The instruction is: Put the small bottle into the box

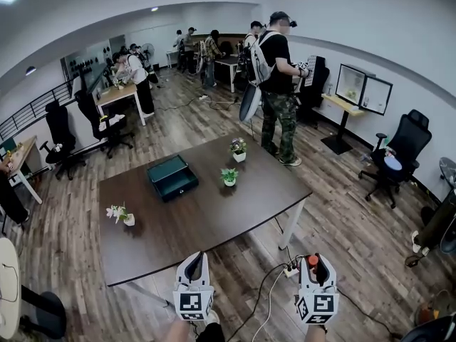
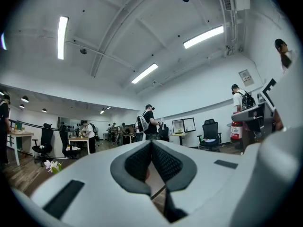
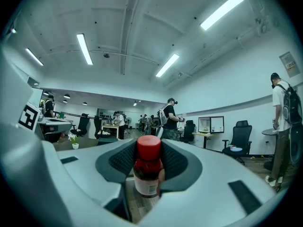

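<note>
A small bottle (image 3: 148, 167) with a red cap and dark contents stands upright between the jaws of my right gripper (image 3: 149, 145), which is shut on it. In the head view the red cap (image 1: 312, 260) shows at the tip of the right gripper (image 1: 317, 263), held over the floor in front of the table's near edge. The dark green open box (image 1: 172, 177) lies on the brown table (image 1: 214, 223), left of its middle, well beyond both grippers. My left gripper (image 1: 194, 263) (image 2: 152, 144) is shut with nothing in it, just off the near edge.
Three small potted plants (image 1: 239, 149) (image 1: 229, 177) (image 1: 121, 214) stand on the table around the box. A person (image 1: 279, 84) stands beyond the far right corner. Cables and a power strip (image 1: 288, 269) lie on the floor under my right gripper. Office chairs and desks ring the room.
</note>
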`<state>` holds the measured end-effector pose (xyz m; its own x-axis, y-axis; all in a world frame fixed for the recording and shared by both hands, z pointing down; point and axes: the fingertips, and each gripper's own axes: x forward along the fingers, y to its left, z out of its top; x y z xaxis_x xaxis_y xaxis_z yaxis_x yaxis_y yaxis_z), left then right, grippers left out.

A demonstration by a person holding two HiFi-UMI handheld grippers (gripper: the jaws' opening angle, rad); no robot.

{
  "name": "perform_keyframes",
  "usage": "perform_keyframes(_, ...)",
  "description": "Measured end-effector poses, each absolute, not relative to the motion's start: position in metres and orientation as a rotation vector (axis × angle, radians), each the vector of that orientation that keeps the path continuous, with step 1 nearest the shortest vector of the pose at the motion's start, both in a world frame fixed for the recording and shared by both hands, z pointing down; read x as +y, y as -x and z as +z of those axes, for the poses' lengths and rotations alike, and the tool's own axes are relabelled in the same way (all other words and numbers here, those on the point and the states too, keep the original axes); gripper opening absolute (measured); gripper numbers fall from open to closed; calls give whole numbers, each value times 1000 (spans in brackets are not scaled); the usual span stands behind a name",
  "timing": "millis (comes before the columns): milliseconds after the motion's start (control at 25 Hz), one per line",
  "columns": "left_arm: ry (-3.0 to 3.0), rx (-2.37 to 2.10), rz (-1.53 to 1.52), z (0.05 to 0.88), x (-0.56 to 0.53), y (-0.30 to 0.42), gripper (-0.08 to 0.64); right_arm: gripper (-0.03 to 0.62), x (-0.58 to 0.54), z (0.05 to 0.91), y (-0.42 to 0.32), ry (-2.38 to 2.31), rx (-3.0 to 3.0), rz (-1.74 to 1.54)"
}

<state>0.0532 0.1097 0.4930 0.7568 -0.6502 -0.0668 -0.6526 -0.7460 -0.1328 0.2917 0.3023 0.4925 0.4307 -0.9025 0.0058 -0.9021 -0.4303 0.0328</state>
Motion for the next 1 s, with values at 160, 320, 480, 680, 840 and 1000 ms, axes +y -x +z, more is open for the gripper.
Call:
perform_keyframes(160, 2805, 1041, 58, 494, 81, -60, 2, 153, 272, 488, -296, -2616, -1657, -43)
perform_keyframes(320, 2807, 1084, 79, 498, 36, -57, 2, 153, 231, 480, -300, -2613, -1660, -64)
perform_keyframes(480, 2796, 1125, 96, 491, -12, -47, 2, 153, 181, 468, -301, -2617, -1685, -79)
perform_keyframes(680, 2773, 1200, 97, 485, -67, -26, 2, 153, 117, 461, -292, -2579, -1739, -88)
perform_keyframes(840, 2769, 1243, 94, 485, -97, -15, 2, 153, 80, 460, -290, -2569, -1764, -72)
perform_keyframes(1000, 2757, 1267, 71, 492, -126, -6, 2, 153, 49, 463, -287, -2549, -1779, -63)
